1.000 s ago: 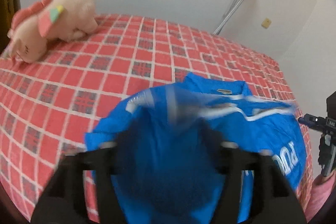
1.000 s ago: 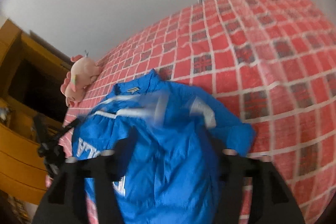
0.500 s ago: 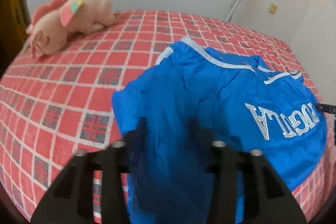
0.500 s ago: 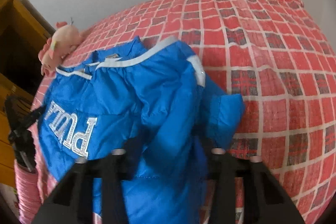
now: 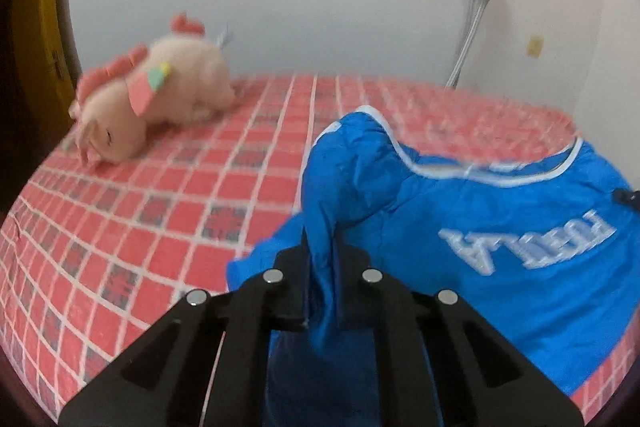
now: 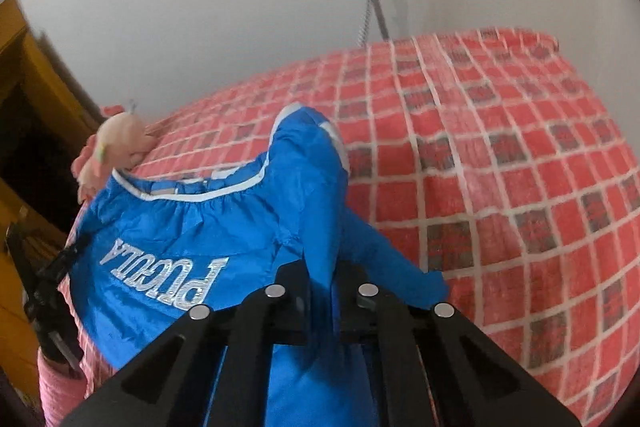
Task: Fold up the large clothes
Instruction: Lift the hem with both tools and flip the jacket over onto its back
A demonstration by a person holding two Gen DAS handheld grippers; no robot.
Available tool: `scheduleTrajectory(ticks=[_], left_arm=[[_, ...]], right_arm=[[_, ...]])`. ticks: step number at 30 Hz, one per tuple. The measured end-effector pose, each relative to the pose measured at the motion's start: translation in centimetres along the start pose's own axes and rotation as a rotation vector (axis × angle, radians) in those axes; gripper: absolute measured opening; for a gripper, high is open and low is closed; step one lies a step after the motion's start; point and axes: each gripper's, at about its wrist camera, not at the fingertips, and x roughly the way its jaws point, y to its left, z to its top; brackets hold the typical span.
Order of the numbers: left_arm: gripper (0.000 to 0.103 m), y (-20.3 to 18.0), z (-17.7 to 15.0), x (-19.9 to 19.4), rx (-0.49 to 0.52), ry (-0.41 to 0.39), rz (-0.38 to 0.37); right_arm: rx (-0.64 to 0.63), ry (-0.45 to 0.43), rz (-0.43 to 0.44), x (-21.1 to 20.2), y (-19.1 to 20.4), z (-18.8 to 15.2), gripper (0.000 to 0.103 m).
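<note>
- Black jaws of the left gripper [image 5: 322, 267] have just been closing, and now they pinch a fold of the blue jacket [image 5: 500, 247] between them.
- Right gripper [image 6: 322, 279] has just been closing too, and it also pinches a bunched fold of the blue jacket [image 6: 180, 247].
- Each gripper holds the cloth at one side of the jacket, so neither hand is nearer. The left one has the left side and the right one has the right side.
- From both grippers the jacket runs forward and away, up to the white-edged collar at the far end.
- White letters [image 5: 528, 247] on the jacket lie between the two held sides.
- I think the long way of the jacket goes from the grippers to the collar, so the next fold likely goes along that line or across it.
- Both grippers point down at a slant toward the bed [image 5: 140, 207].
- Most of the jacket lies on the bed, on the red checked cover, near the edge by the person.
- In the right view, a pink sleeve [image 6: 60, 391] shows at the far left, and the other gripper is just above it.
- Farther off, a pink soft toy [image 5: 156, 103] lies on the bed, well apart from the jacket.
- Grey metal poles [image 5: 472, 11] lean on the white wall behind the bed.
</note>
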Motion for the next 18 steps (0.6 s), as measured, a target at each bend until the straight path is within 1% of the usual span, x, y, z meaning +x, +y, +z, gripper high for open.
scheduleTrajectory(ticks=[2, 3, 6, 9, 10, 11, 12, 13, 14, 15, 16, 17, 18], left_arm=[[0.009, 0.5, -0.7, 2.3, -0.011, 0.060, -0.003], [0.009, 0.8, -1.0, 2.9, -0.015, 0.073, -0.010], [0.010, 1.2, -1.9, 4.0, -0.032, 0.094, -0.037], [0.010, 1.0, -2.1, 4.2, -0.017, 0.095, -0.015], [0.010, 0.8, -2.1, 4.1, -0.012, 0.098, -0.007], [0.014, 0.8, -2.1, 4.0, -0.008, 0.101, 0.001], [0.014, 0.9, -1.9, 3.7, -0.014, 0.104, 0.014], [0.015, 1.1, -1.7, 3.1, -0.030, 0.105, 0.015], [0.021, 1.1, -1.7, 2.5, -0.044, 0.104, 0.014], [0.024, 1.5, -1.5, 1.5, -0.070, 0.091, 0.014], [0.026, 1.6, -1.3, 0.4, -0.092, 0.066, 0.010], [0.026, 1.6, -1.2, -0.7, -0.103, 0.042, 0.010], [0.026, 1.1, -1.0, -1.9, -0.099, 0.015, 0.017]], right_arm=[[0.023, 0.031, 0.006, 1.9, -0.8, -0.3, 0.007], [0.029, 0.043, 0.011, 2.7, -1.1, -0.6, 0.007], [0.043, 0.049, 0.030, 4.3, -1.9, -1.8, 0.011], [0.065, 0.040, 0.036, 4.3, -2.3, -2.1, 0.011], [0.062, 0.035, 0.023, 4.1, -2.2, -2.1, 0.012], [0.052, 0.029, 0.008, 3.7, -2.0, -2.1, 0.016], [0.032, 0.013, -0.027, 3.0, -1.5, -2.1, 0.018], [0.009, -0.014, -0.064, 2.0, -1.0, -2.3, 0.023], [-0.006, -0.035, -0.091, 1.0, -0.6, -2.4, 0.025], [-0.024, -0.068, -0.129, -0.3, 0.1, -2.6, 0.025], [-0.031, -0.087, -0.149, -1.1, 0.6, -2.8, 0.025], [-0.037, -0.114, -0.165, -2.5, 1.6, -3.2, 0.025], [-0.043, -0.128, -0.155, -3.2, 2.3, -3.5, 0.025]])
